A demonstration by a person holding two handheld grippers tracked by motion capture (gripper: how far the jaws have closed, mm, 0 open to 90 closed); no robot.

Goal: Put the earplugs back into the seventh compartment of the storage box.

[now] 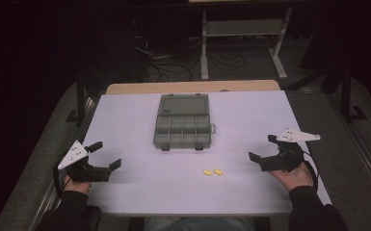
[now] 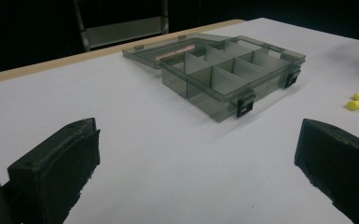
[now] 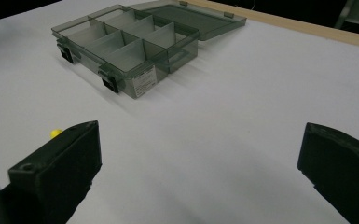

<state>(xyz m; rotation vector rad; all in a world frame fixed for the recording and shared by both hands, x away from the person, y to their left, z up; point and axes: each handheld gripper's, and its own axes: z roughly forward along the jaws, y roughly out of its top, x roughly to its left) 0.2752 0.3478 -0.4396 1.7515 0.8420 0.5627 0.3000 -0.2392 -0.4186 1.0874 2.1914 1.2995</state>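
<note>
The left gripper point(image 1: 104, 155), jaws wide and empty, sits near the desk's point(image 1: 250, 192) left edge. The two yellow earplugs point(image 1: 212, 172) lie side by side toward the front edge (organizer box point(image 1: 182, 121) behind), nearer the equally wide, empty right gripper point(image 1: 262, 148).

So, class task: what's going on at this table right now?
A person holds a claw in each hand over a white table. The left claw and right claw are both open and empty. An open box lies between them, with two yellow earplugs in front of it, untouched.
</note>
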